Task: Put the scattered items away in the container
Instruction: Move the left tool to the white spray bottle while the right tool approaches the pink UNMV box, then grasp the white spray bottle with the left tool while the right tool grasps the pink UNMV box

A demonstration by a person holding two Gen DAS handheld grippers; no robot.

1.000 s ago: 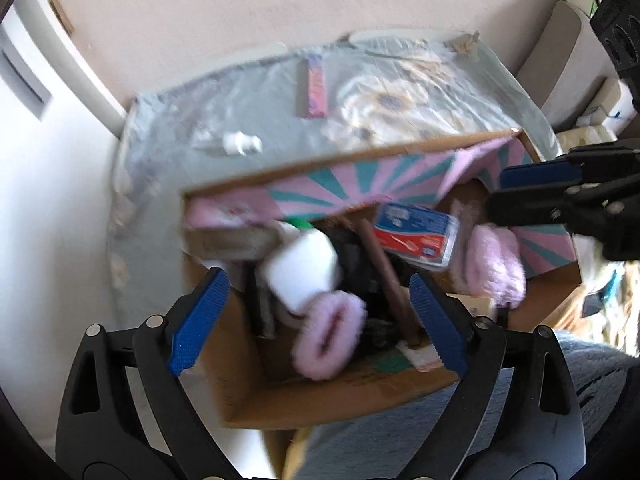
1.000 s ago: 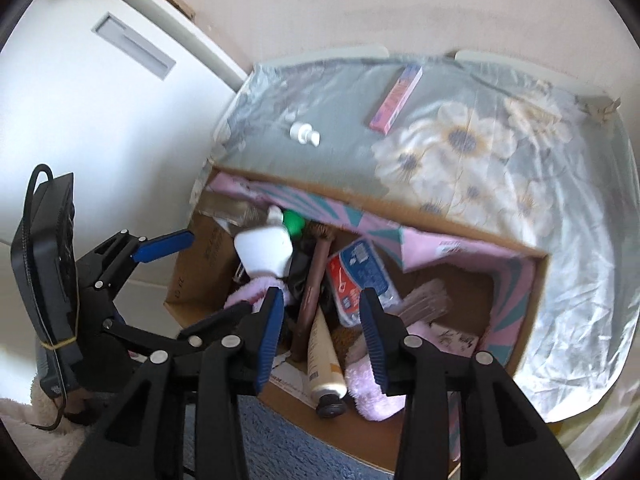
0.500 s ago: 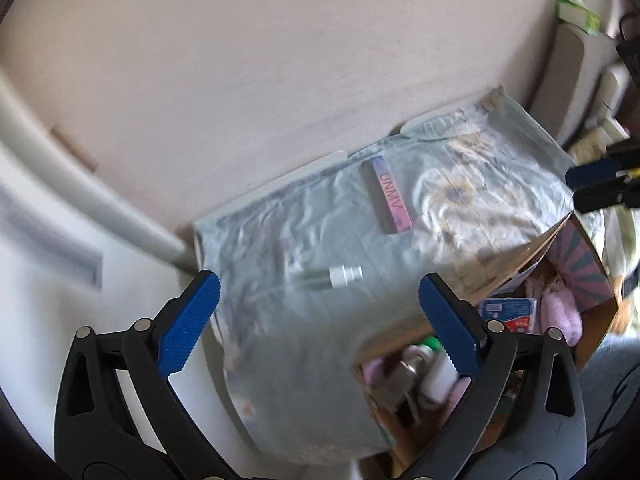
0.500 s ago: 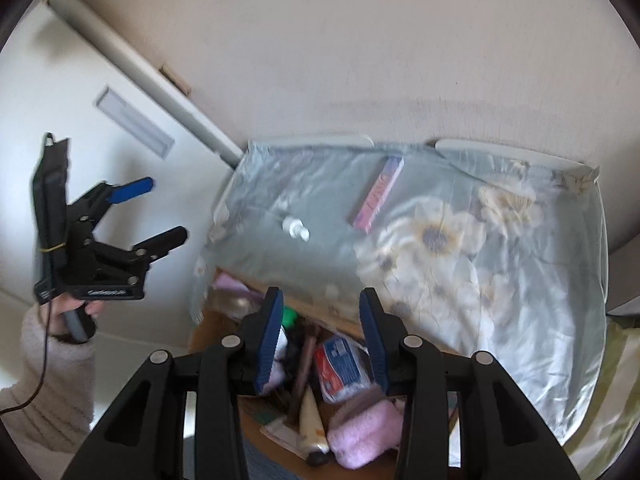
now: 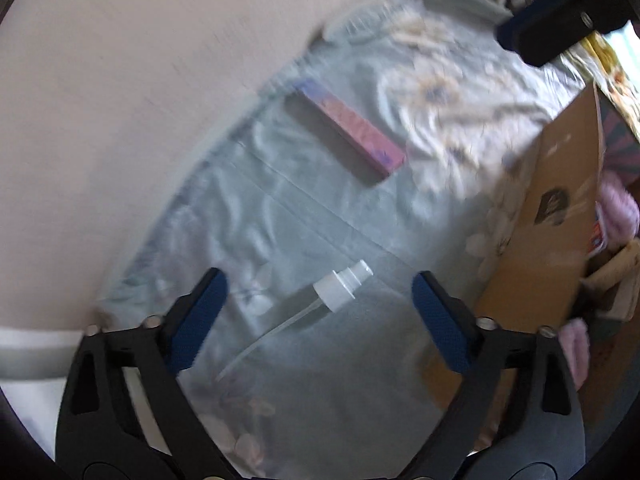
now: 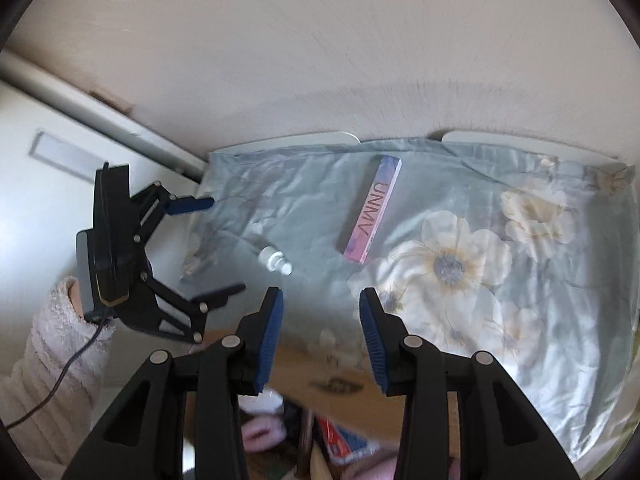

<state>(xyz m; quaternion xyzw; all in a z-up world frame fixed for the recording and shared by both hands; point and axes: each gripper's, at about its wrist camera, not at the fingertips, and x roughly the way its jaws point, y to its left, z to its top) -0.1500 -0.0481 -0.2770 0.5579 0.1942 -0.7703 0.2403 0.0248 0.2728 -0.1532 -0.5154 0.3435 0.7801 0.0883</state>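
The box [image 6: 336,384] is cut off at the frame edge, its contents blurred. The left gripper [image 5: 320,320], fingers just narrowing yet released, straddles the spray bottle [image 5: 316,304] on the sheeted surface [image 6: 520,280]. The right gripper [image 6: 320,340] holds nothing; the pink carton [image 6: 372,216] lies clear.

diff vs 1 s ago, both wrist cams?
Both grippers swung from over the cardboard box out over the floral cloth. The left gripper, jaws just closing slightly, open and empty, now brackets the clear spray bottle with white cap. The right gripper is empty, opening unchanged. Bottle and pink carton have not moved.
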